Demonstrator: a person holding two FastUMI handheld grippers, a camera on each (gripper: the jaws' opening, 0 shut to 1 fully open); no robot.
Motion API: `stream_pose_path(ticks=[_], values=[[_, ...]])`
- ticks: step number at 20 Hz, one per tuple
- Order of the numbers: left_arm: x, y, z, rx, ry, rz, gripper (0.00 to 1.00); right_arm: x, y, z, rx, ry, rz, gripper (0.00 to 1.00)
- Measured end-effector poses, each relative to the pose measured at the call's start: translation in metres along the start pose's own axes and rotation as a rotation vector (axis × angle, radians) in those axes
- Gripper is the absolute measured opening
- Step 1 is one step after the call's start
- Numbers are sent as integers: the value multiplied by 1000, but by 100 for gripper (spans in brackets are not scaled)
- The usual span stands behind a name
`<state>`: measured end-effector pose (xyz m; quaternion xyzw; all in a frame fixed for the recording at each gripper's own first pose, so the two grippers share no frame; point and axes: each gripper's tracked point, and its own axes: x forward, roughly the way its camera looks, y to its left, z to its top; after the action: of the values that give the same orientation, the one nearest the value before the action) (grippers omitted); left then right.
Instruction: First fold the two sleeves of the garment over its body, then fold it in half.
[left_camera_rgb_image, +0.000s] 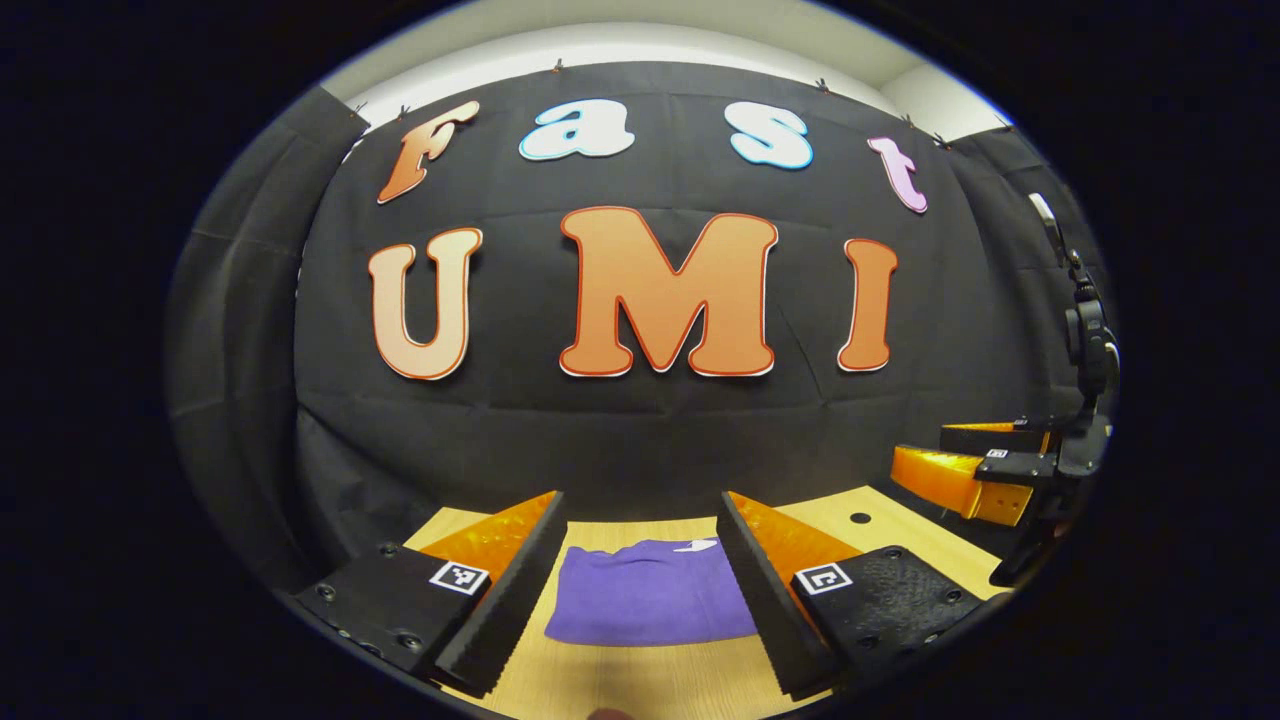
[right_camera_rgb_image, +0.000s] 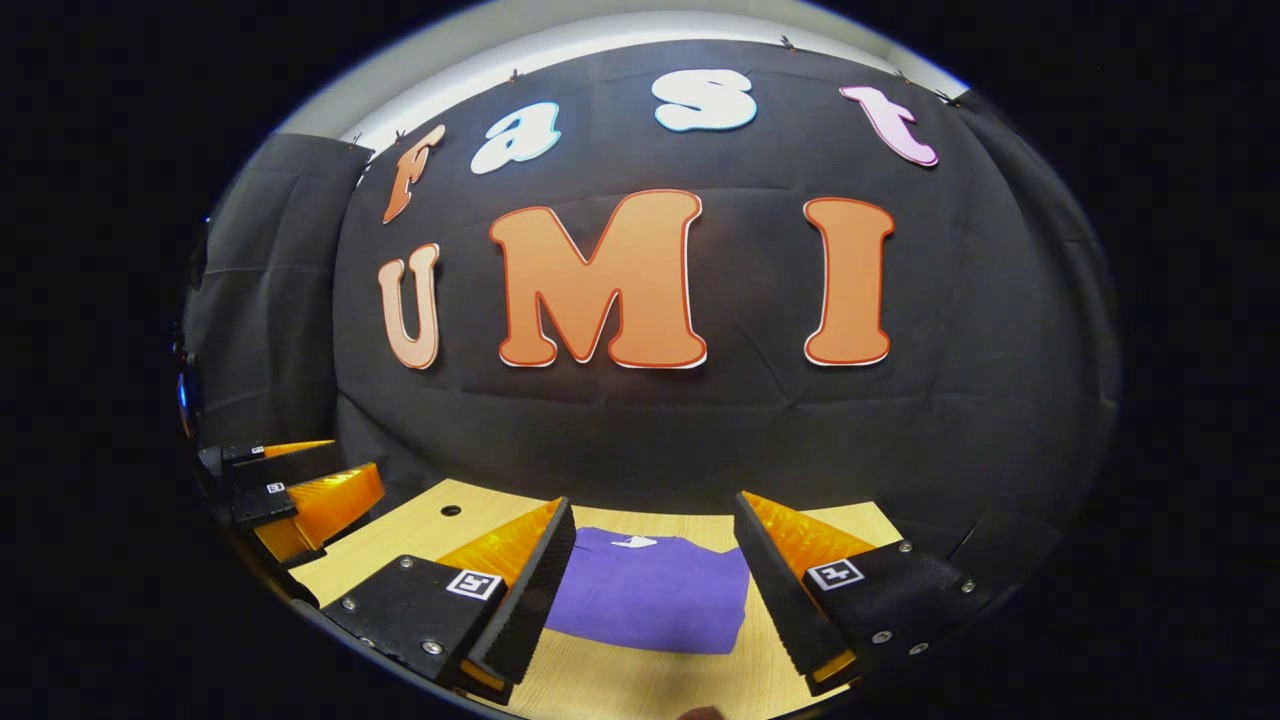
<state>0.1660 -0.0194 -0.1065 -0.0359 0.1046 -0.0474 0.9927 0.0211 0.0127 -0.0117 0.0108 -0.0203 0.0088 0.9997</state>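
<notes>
A pale wooden table (left_camera_rgb_image: 620, 680) stands before the black cloth wall (left_camera_rgb_image: 640, 440). On it lies the purple garment (left_camera_rgb_image: 650, 595), folded into a compact rectangle. You hold the left gripper (left_camera_rgb_image: 640, 560) and right gripper (right_camera_rgb_image: 655, 565) above it, fingers spread apart, gripping nothing.

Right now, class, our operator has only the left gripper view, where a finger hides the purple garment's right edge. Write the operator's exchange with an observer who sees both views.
Operator: Does the purple garment's right edge lie flat?
Observer: Yes. In the right gripper view it lies flat on the wooden table, short of the table's edge.
Operator: Are the right gripper's tongs clamped on it?
Observer: No. They stand open, with the garment showing between them.
Operator: What is left of the garment?
Observer: A small hole in the tabletop.
</notes>
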Motion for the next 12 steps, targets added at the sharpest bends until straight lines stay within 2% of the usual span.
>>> stream_pose_path(ticks=[5,12], values=[[-3,5,-8,24,18,53,95,-7,1,3,-82,-28,16,95],[-3,5,-9,16,9,90,95,-7,10,14,-116,-88,73,95]])
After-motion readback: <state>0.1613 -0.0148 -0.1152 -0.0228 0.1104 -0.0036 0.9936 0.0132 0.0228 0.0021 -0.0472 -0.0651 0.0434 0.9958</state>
